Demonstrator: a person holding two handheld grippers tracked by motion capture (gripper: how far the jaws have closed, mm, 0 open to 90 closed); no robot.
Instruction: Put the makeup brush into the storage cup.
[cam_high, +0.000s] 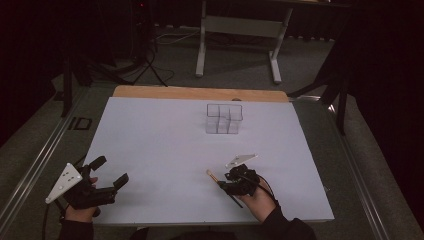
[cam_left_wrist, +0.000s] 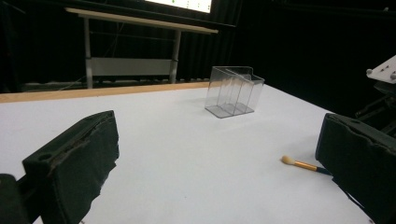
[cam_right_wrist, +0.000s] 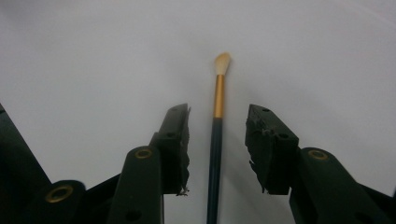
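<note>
High view: above, looking down and forward over the white paper-covered table (cam_high: 165, 145). Left gripper view: low, level, facing the clear plastic compartment box (cam_left_wrist: 233, 91). Right gripper view: close, angled down on the slim gold-banded dark-handled makeup brush (cam_right_wrist: 217, 116), shared by all.

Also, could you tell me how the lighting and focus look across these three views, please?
High view: the white table is evenly lit while the room around is nearly black; the clear box reads faintly. Left gripper view: box and brush fairly sharp, near jaws soft. Right gripper view: brush crisp with a soft shadow beside it, corners darkened.
</note>
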